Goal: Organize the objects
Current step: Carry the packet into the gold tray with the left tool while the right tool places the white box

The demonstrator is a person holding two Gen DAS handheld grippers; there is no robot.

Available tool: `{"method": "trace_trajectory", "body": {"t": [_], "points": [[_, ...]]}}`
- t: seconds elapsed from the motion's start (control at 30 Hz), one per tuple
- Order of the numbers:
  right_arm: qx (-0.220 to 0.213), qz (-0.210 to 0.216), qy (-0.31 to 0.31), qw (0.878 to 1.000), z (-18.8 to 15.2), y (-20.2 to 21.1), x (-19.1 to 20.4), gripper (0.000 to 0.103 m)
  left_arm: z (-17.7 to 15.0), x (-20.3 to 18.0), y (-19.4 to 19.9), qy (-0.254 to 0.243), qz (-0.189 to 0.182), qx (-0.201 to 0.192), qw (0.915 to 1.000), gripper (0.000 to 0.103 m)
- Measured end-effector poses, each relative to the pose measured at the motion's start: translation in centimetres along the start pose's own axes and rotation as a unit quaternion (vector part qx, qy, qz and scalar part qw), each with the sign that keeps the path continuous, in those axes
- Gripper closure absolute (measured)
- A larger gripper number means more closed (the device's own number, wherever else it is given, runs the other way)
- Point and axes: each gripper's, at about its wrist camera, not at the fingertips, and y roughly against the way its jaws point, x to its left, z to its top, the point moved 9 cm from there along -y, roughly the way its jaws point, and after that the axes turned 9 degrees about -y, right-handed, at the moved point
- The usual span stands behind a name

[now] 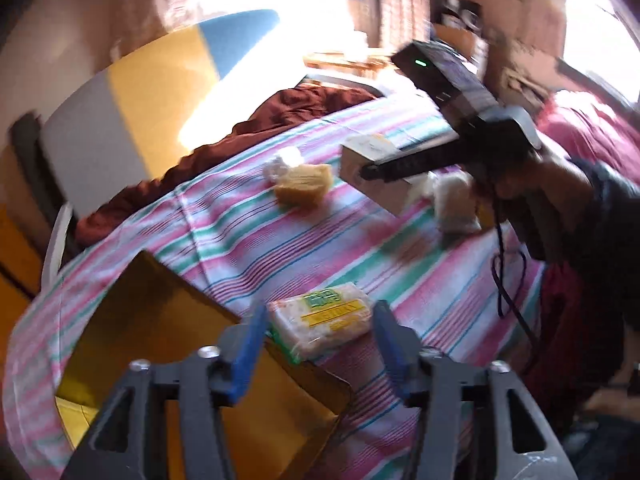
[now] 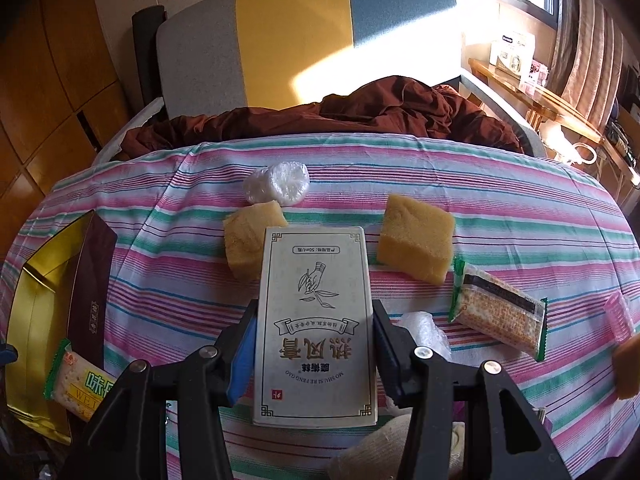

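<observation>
Here we see the sorting at an early stage. The left gripper (image 1: 318, 334) stands with its jaws apart and nothing pressed between them; a cracker packet (image 1: 320, 320) lies just beyond them, resting on the edge of the gold box (image 1: 152, 320), not fully inside it as far as we can judge. The right gripper (image 2: 314, 346) is closed on the white carton (image 2: 316, 320), its blue pads against the carton's two long sides, and holds it over the striped bedsheet (image 2: 160, 280).

We judge that one item has reached the gold box and that most of the work is left. A second cracker packet (image 2: 500, 316) lies apart on the sheet to the right.

Counted in the right wrist view:
- two yellow sponge blocks (image 2: 416, 236), one partly behind the carton
- two cracker packets
- one white carton
- one clear wrapped bundle (image 2: 280, 184) near the far edge
- one piece of bubble wrap (image 2: 424, 328) beside the right jaw
- one pink ribbed thing (image 2: 620, 316) at the right margin, too cut off to name

A dark brown lid (image 2: 90, 284) leans in the gold box.
</observation>
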Motion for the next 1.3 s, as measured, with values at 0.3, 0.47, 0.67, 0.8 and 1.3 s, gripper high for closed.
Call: {"method": "trace_trajectory", "body": {"t": [0.3, 0.47, 0.67, 0.8, 1.3], "points": [[0.021, 0.006, -0.012, 1.000, -0.2, -0.6, -0.5, 0.051, -0.5, -0.8, -6.1, -0.209, -0.059, 0.128, 0.9676, 0.017], [0.029, 0.010, -0.007, 0.999, -0.4, -0.9, -0.2, 0.051, -1.0, -2.0, -8.5, -0.266, -0.087, 0.165, 0.9457, 0.017], [0.035, 0.007, -0.005, 0.999, -0.5, -1.2, -0.3, 0.051, -1.8, -2.6, -10.5, -0.278, -0.115, 0.200, 0.9325, 0.030], [0.032, 0.004, -0.005, 0.999, -0.4, -1.1, -0.4, 0.051, -2.1, -2.6, -10.7, -0.248, -0.124, 0.194, 0.9410, 0.059], [-0.011, 0.032, 0.020, 0.999, 0.0, 0.8, 1.7, 0.051, -5.7, 5.9, 1.6, 0.176, 0.001, 0.037, 0.9837, 0.060]]}}
